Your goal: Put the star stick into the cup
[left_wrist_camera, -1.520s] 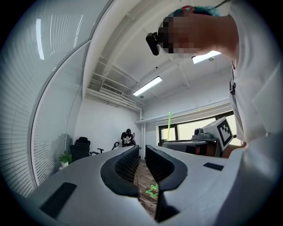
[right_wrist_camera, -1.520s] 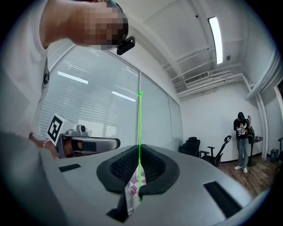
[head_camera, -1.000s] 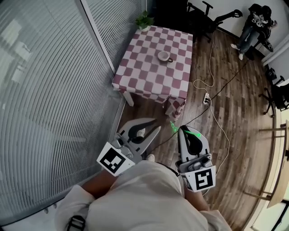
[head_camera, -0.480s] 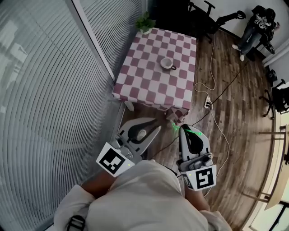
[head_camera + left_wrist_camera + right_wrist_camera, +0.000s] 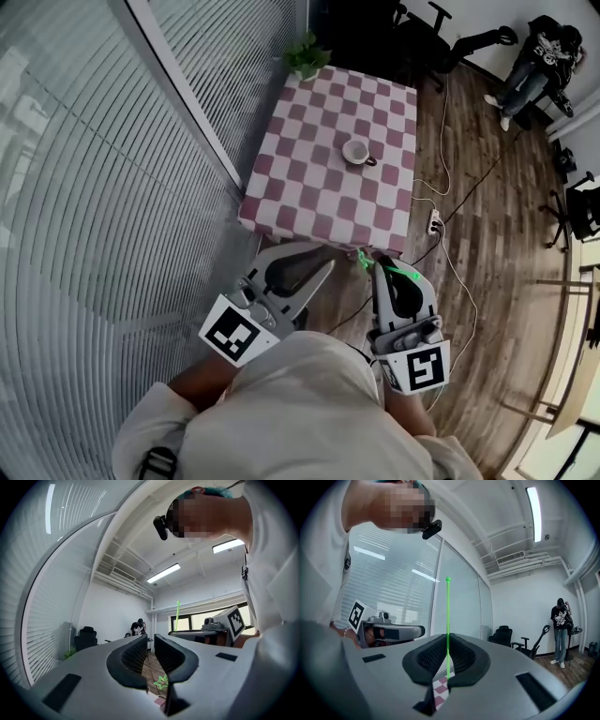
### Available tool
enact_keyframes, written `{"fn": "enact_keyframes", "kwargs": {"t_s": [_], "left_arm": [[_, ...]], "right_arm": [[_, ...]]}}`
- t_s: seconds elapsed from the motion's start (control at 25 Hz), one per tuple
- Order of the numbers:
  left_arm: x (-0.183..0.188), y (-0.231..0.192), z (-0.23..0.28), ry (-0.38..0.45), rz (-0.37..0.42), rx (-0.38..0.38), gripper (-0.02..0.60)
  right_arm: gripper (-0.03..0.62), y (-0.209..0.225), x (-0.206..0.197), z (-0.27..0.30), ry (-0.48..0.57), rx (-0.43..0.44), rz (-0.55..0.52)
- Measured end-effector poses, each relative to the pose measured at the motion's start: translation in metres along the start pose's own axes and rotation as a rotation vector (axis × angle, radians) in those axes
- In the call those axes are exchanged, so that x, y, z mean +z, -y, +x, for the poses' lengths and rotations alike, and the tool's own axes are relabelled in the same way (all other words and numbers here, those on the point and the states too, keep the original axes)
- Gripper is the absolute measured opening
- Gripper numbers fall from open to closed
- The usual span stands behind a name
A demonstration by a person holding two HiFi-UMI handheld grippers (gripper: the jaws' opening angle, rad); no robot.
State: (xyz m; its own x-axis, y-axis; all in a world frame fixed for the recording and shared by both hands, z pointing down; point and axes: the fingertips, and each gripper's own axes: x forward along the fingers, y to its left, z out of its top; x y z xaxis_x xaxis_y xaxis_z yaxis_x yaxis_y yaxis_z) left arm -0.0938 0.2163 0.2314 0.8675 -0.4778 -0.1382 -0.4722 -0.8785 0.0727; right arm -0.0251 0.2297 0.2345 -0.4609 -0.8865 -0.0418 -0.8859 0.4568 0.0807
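At the bottom of the head view, two grey plastic tools, each with a cube of black-and-white square markers:

- Right hand-held gripper: ribbed black pads closed on the star stick. This is a thin bright green rod with a small ball at one end. An outlined star at the other end juts just past the jaw tips.
- Left hand-held gripper: jaws a narrow gap apart, nothing between them. It is held just beside the right one, not touching.
- Cup: round, white, dark handle. It stands upright near the right half of the surface, well apart from the stick.
- Surface: small square table under a maroon-and-white checked cloth that hangs over its edges.

Change since the earlier frames: table and cup lie lower and nearer in the head view. The near cloth edge now sits just beyond the jaw tips. Both grippers keep their places and grips.

Room:
- wooden plank floor
- glass wall with slatted blinds
- potted plant at the far table corner
- pale cable and power strip on the floor
- black office chairs
- seated person in dark clothes
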Motion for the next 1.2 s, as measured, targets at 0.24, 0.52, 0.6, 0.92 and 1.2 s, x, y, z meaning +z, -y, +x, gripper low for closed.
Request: {"fn": "enact_keyframes", "kwargs": {"t_s": [0.24, 0.52, 0.6, 0.92, 1.2], "left_arm": [[-0.003, -0.042, 0.016, 0.007, -0.012, -0.018, 0.071], [-0.006, -0.081, 0.027, 0.004, -0.02, -0.032, 0.071], [-0.007, -0.089, 0.03, 0.005, -0.028, -0.031, 0.071], [-0.013, -0.103, 0.041, -0.008, -0.061, -0.041, 0.071], [-0.019, -0.118, 0.062, -0.018, -0.045, -0.042, 0.071]], "right_arm": [[0.038, 0.012, -0.006, 0.045, -0.01, -0.014, -0.001], [0.038, 0.023, -0.008, 0.082, -0.006, -0.032, -0.004], [0.04, 0.026, -0.007, 0.089, -0.007, -0.033, -0.006], [0.04, 0.042, -0.015, 0.104, -0.038, -0.046, -0.002], [0.038, 0.063, -0.021, 0.121, -0.033, -0.038, -0.006]]}}
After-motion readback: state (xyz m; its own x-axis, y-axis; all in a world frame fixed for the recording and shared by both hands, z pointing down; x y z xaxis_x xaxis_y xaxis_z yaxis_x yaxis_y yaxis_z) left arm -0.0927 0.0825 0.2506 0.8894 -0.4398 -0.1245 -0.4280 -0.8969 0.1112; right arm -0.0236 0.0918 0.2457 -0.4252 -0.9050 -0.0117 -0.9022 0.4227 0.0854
